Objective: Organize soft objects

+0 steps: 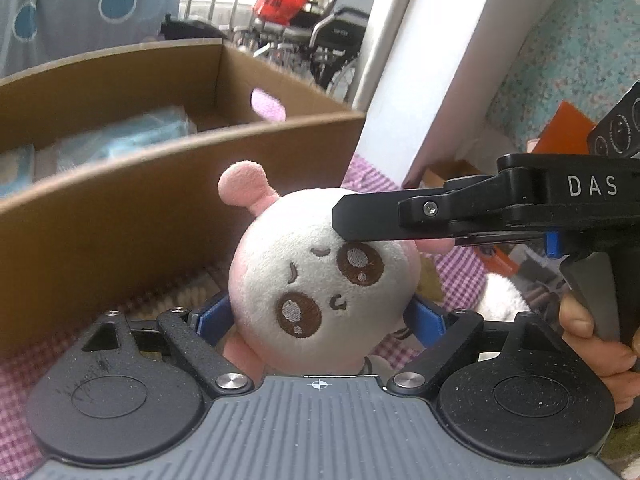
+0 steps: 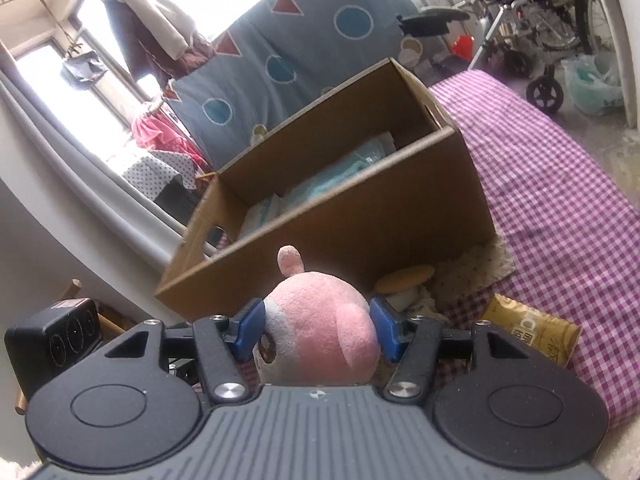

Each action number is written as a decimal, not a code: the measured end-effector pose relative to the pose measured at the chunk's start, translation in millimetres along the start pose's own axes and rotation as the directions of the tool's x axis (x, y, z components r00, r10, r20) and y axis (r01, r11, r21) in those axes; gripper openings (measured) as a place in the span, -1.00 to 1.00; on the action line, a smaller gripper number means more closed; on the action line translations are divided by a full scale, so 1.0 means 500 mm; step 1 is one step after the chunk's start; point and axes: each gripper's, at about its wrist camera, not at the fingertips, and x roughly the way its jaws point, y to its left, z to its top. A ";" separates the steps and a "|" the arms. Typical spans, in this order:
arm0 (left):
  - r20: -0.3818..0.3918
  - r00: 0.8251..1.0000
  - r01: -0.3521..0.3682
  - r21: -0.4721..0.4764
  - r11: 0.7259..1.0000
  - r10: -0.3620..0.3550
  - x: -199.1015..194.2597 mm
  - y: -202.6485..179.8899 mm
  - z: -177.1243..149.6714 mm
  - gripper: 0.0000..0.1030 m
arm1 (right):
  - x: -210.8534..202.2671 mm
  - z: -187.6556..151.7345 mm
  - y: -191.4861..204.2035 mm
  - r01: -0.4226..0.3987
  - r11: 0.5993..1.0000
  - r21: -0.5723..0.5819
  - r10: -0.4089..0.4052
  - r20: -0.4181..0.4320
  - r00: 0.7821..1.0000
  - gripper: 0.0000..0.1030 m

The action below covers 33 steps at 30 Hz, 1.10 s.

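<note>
A pink and white plush toy (image 1: 316, 280) with brown embroidered eyes sits between the blue pads of my left gripper (image 1: 320, 320), which is shut on it. My right gripper (image 2: 320, 330) also closes on the plush's head (image 2: 324, 328) from the side; its black finger (image 1: 384, 220) lies across the face in the left wrist view. Just behind the plush stands a brown cardboard box (image 1: 168, 208) with light blue soft packs (image 1: 124, 136) inside. The box also shows in the right wrist view (image 2: 360, 216).
A pink checked cloth (image 2: 560, 208) covers the surface. A gold packet (image 2: 532, 328), a tan flat object (image 2: 404, 278) and a patterned cloth (image 2: 476, 268) lie by the box's right corner. A wheelchair (image 2: 544, 20) stands beyond.
</note>
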 end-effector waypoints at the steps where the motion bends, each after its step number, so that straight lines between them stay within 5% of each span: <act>1: 0.015 1.000 -0.008 0.007 1.000 0.007 -0.012 -0.005 0.004 0.74 | -0.010 0.002 0.010 -0.009 1.000 -0.010 0.009 0.012 1.000 0.19; 11: 0.153 0.985 -0.092 0.084 0.992 0.078 -0.099 -0.040 0.106 0.74 | -0.071 0.095 0.084 -0.108 0.988 -0.111 0.121 0.113 0.986 0.19; 16: 0.158 0.984 -0.100 0.087 0.991 0.085 -0.083 -0.025 0.188 0.74 | -0.056 0.184 0.091 -0.134 0.981 -0.142 0.151 0.120 0.981 0.19; 23: 0.047 0.996 -0.083 0.038 0.996 0.081 0.034 0.047 0.305 0.74 | 0.046 0.320 0.026 -0.127 0.990 -0.058 0.128 0.025 0.991 0.19; 33: -0.119 0.993 -0.027 -0.098 0.995 0.015 0.227 0.186 0.397 0.75 | 0.225 0.444 -0.075 0.020 1.000 0.006 -0.019 -0.075 0.997 0.19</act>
